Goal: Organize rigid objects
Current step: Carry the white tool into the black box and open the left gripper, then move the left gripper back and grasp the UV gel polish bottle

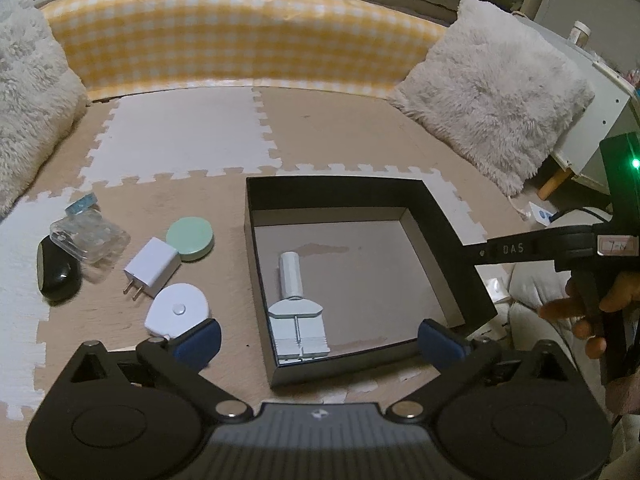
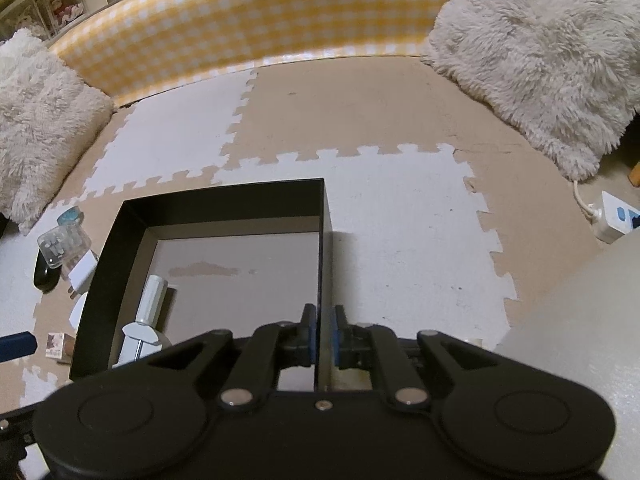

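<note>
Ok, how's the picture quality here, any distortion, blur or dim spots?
Left wrist view: fisheye bends the yellow checked cushion into an arc, corners vignette black, light is dim and warm, a green LED flares at right. Right wrist view: same curving, the black box is sharp, the near gripper body soft and dark.
</note>
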The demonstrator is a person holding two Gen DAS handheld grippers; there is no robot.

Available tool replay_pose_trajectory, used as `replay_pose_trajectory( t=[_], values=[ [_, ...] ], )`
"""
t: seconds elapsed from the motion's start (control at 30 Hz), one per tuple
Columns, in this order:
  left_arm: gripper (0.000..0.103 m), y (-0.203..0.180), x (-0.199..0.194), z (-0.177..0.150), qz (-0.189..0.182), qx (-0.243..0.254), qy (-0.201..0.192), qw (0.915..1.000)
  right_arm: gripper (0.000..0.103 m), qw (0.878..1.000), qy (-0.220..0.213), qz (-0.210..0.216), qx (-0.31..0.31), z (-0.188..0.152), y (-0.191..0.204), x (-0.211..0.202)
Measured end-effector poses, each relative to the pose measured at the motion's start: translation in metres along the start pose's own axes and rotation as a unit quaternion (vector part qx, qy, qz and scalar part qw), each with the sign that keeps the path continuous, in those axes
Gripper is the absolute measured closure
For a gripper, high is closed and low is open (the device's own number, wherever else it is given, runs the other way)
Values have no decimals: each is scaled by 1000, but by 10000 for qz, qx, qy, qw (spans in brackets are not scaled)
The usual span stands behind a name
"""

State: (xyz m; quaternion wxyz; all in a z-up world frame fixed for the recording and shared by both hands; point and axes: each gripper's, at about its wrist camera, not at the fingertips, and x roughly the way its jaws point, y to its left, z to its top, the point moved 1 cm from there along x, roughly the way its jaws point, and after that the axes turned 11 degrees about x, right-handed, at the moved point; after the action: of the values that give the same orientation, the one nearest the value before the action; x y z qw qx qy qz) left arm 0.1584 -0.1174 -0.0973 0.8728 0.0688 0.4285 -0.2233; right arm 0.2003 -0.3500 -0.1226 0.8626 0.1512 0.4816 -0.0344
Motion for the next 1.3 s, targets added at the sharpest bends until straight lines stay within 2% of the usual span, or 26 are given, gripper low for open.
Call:
replay_pose_trajectory(
  t=[0.2, 0.37, 0.67, 0.8, 0.9, 1.1, 1.3],
  values=[
    [0, 9, -6, 0, 153, -14, -92, 9998, 95, 9998, 212, -4, -67, -5, 0, 7],
    [0, 26, -13, 3, 465, -48, -253, 9986, 99, 9996, 240, -38, -118, -6, 2, 7],
    [0, 71, -27, 7, 799, -168, -486, 9955, 99, 9996, 262, -15, -79, -5, 1, 8],
    [0, 87, -22, 5, 877, -154, -283, 9956, 99, 9996, 269, 0, -60, -5, 1, 8],
    [0, 98, -14, -1, 925, -220, 12, 9955, 99, 9996, 270, 0, -60, -5, 1, 8],
    [0, 114, 12, -20, 1066, -714, 735, 9890, 99, 9996, 270, 1, -58, -5, 0, 8],
    [0, 110, 33, -33, 887, -924, 1037, 9863, 99, 9996, 272, -2, -61, -5, 1, 8]
  ],
)
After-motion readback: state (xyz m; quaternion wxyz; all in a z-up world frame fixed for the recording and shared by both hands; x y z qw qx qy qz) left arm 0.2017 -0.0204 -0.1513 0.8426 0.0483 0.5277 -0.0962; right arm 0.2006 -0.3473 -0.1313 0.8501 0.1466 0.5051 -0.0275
